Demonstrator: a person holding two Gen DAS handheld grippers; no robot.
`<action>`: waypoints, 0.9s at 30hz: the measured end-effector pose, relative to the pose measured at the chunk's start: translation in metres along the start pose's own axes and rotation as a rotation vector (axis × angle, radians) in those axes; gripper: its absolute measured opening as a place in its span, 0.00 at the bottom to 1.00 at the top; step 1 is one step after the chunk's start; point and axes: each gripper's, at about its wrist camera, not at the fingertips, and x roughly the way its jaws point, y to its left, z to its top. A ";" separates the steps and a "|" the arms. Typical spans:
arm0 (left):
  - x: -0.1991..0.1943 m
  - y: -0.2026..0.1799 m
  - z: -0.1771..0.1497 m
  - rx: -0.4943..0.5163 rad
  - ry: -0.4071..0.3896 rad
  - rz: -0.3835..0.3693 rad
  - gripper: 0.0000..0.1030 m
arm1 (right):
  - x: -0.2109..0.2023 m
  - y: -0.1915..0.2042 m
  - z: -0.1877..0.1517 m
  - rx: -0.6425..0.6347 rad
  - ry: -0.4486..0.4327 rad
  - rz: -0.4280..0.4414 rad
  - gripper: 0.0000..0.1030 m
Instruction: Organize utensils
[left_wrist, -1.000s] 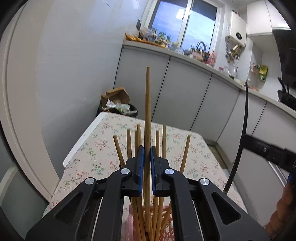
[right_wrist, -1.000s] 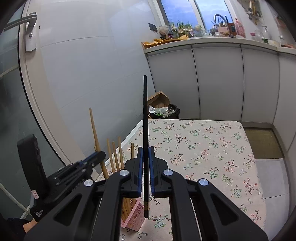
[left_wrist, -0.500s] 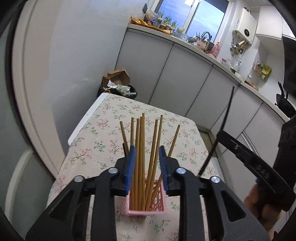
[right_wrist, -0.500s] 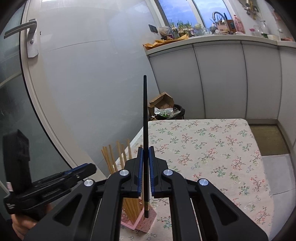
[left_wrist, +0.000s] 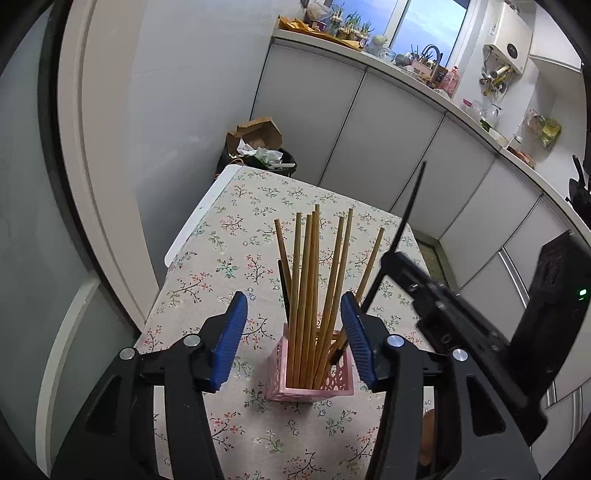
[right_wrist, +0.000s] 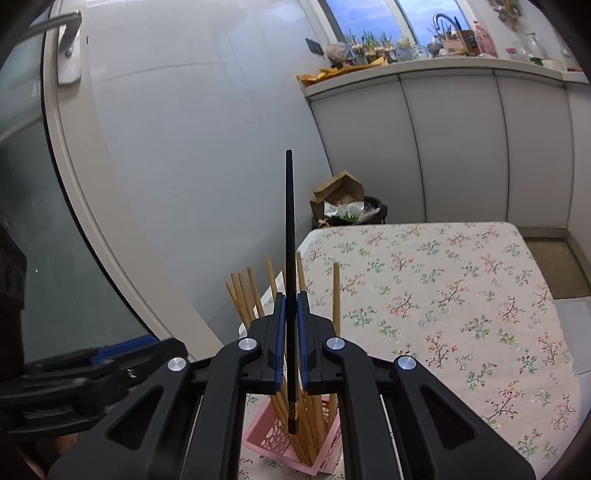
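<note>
Left gripper has let its wooden chopstick drop into the pink holder near the desk front-left corner and now gapes wide, empty, while right gripper, clamped on the black chopstick, goes next.

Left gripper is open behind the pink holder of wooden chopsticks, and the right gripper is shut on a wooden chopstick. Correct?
Not quite. The right gripper is shut on a black chopstick, as the right wrist view shows. The rest holds: the left gripper is open behind the pink holder.
</note>
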 end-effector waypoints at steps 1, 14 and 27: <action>-0.001 0.000 0.000 -0.001 0.000 0.001 0.50 | 0.003 0.001 -0.001 -0.004 0.022 0.004 0.08; -0.048 -0.022 -0.040 0.050 -0.004 0.002 0.65 | -0.105 0.009 -0.006 0.040 -0.027 -0.074 0.11; -0.143 -0.074 -0.115 0.181 -0.058 0.067 0.93 | -0.278 0.035 -0.082 0.090 -0.065 -0.041 0.53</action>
